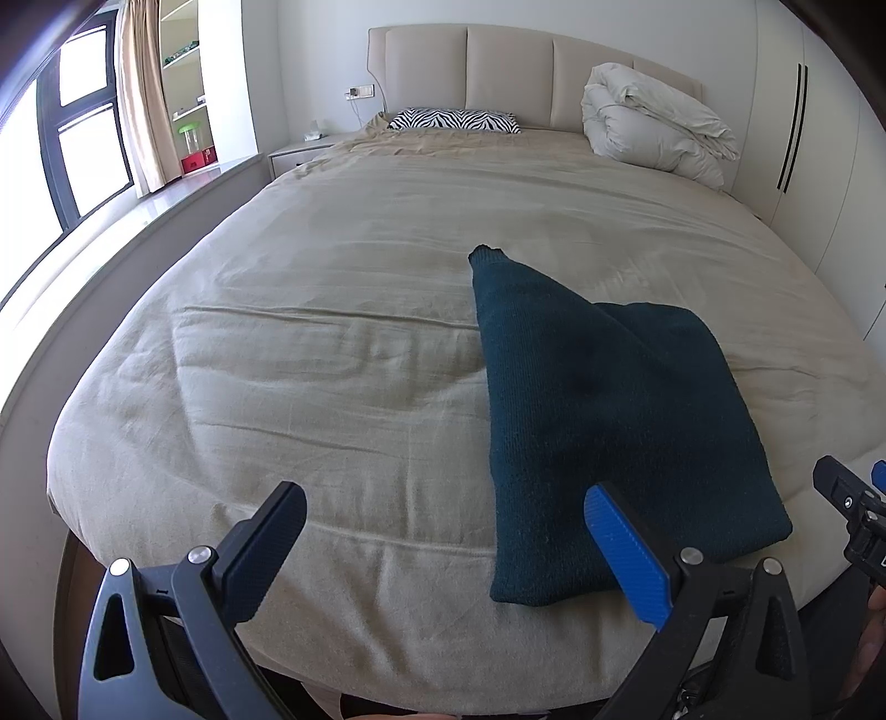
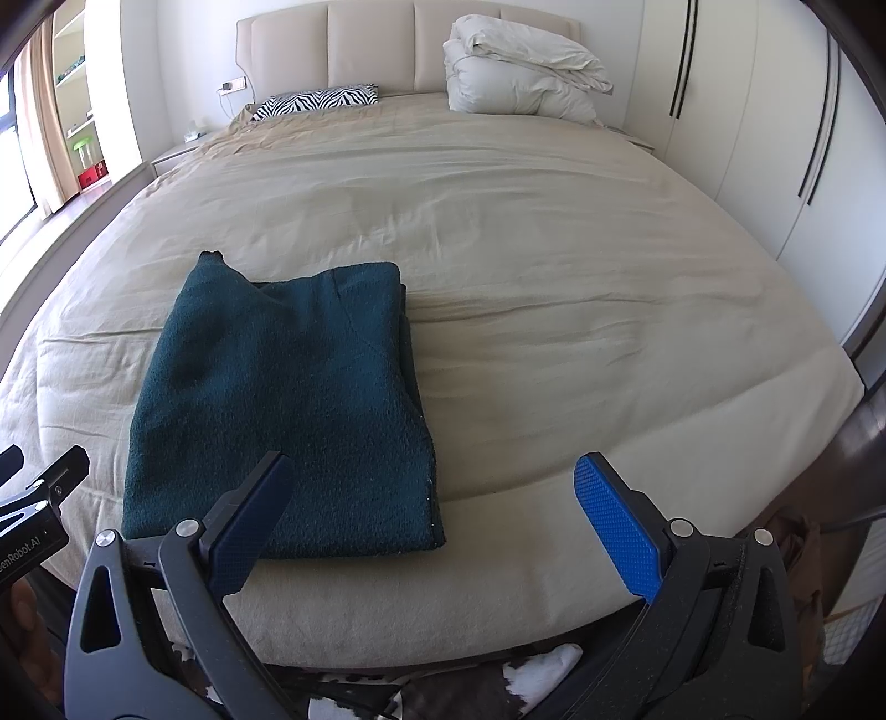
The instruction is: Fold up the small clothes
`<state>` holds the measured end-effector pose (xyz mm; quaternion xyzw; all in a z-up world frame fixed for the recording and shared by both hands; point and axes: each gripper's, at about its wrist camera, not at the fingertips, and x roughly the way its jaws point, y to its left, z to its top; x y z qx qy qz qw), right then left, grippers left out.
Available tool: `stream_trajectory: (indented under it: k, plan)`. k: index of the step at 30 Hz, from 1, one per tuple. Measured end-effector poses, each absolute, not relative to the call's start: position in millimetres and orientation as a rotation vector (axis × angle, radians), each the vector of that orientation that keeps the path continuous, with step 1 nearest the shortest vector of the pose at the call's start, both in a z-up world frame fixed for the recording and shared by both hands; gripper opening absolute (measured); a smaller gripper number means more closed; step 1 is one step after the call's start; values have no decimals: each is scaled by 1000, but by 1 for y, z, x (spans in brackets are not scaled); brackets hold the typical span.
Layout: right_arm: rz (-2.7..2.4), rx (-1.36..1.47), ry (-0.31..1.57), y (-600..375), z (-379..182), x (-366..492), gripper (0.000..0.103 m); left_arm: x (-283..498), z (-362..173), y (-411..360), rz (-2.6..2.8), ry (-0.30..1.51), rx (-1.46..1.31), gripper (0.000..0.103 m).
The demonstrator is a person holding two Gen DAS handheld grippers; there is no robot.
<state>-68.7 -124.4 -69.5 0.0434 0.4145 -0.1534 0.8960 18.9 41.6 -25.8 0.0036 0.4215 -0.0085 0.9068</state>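
Your left gripper (image 1: pixel 446 518) sits above the near edge of the bed (image 1: pixel 343 310), jaws spread wide w/ nothing between them. Its blue finger overlaps the near-left part of the garment in the left wrist view; contact can't be confirmed. Your right gripper (image 2: pixel 434 487) is in the same state: jaws wide, holding nothing, positioned at the near edge w/ its dark finger over the garment's near edge.

The task item, a dark teal knit sweater (image 2: pixel 288 404), lies folded on the beige bedsheet (image 2: pixel 554 266) near the foot of the bed, approx. between the two grippers. It forms a rough rectangle w/ one pointed corner sticking out toward the headboard (image 2: pixel 410 44) at the far-left side. A folded layer edge shows on the far-right part.

Ref. items at the head of the bed: a zebra-print pillow (image 1: pixel 454 120) on the left, a bundled white duvet (image 1: pixel 653 122) on the right. Wardrobe doors (image 2: pixel 775 111) stand to the right of the bed; a window w/ curtain (image 1: pixel 141 94) is on the left.
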Motion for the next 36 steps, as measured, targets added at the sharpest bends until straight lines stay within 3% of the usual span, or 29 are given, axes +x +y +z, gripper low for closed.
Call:
stream_trajectory:
  k: [36]
  plan:
    - [-315, 97, 869, -124, -73, -67, 103, 19, -26, 42, -19, 872, 7, 103]
